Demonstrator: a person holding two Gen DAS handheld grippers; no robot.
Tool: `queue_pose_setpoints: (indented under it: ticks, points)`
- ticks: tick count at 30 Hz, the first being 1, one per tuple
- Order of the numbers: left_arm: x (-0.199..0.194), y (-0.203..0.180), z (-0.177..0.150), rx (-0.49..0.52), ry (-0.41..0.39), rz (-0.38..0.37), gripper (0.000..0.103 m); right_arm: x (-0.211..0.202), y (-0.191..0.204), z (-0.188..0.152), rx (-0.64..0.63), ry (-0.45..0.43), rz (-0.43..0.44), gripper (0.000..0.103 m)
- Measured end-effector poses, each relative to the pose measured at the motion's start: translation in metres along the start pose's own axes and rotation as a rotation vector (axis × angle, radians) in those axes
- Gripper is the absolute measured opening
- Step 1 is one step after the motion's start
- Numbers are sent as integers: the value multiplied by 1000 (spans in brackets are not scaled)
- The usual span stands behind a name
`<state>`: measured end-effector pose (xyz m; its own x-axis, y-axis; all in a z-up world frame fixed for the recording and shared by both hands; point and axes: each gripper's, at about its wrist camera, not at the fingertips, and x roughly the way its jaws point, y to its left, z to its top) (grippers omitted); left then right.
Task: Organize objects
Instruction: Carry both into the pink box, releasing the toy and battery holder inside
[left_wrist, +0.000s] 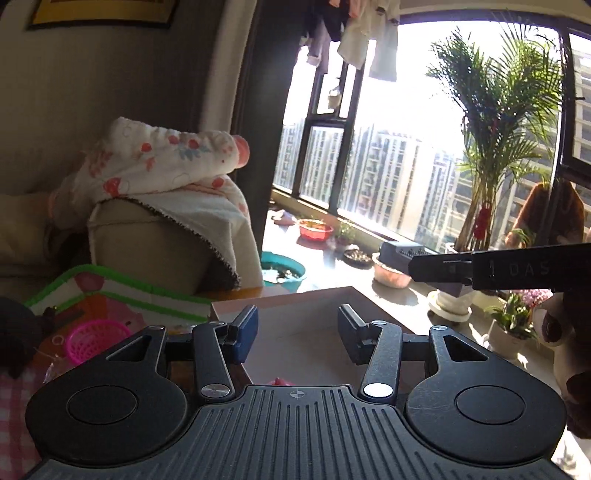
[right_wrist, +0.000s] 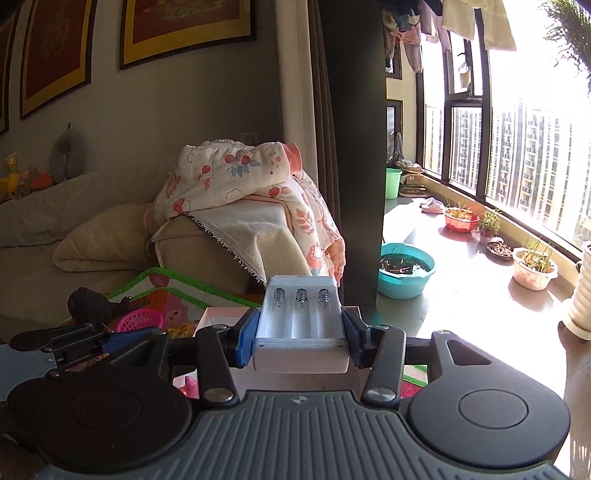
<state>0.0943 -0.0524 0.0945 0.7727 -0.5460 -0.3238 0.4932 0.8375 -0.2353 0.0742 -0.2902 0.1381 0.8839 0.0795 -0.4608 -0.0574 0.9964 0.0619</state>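
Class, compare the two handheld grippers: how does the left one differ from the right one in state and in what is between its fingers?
The left gripper is open with nothing between its fingers; the right gripper has a white battery holder between its fingers, pads against its sides. The left gripper sits above a pale box; the right gripper's load hides most of what is beneath. Both share the same black body and blue pads.

White battery holder (right_wrist: 301, 325), three empty slots with coil springs at the far end, open side facing up, sitting level between my right tongs' blue pads (right_wrist: 246, 341), above a shallow box (left_wrist: 295, 299).
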Motion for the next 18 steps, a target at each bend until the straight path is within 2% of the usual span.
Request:
queue_pose_setpoints:
  ticks: [2, 4, 7, 9, 11, 14, 16, 18]
  points:
    - [-17, 25, 7, -98, -32, 24, 53, 6, -2, -1, 20, 13, -6, 73]
    - [-34, 45, 9, -80, -39, 106, 53, 7, -4, -6, 23, 19, 8, 76]
    - [-54, 73, 4, -74, 7, 197, 52, 7, -7, -18, 32, 34, 7, 83]
    - [-63, 85, -5, -80, 41, 200, 52, 7, -6, -30, 11, 53, 4, 83]
    - [-69, 88, -19, -36, 89, 202, 52, 5, -3, -41, -27, 64, -5, 84]
    - [-66, 83, -41, -10, 197, 178, 52, 0, 4, -56, -97, 70, -22, 87]
    - [-65, 79, -52, -23, 215, 178, 52, -5, 10, -64, -149, 63, -36, 87]
    - [-63, 71, -62, 11, 221, 193, 52, -12, 15, -69, -189, 51, -39, 93]
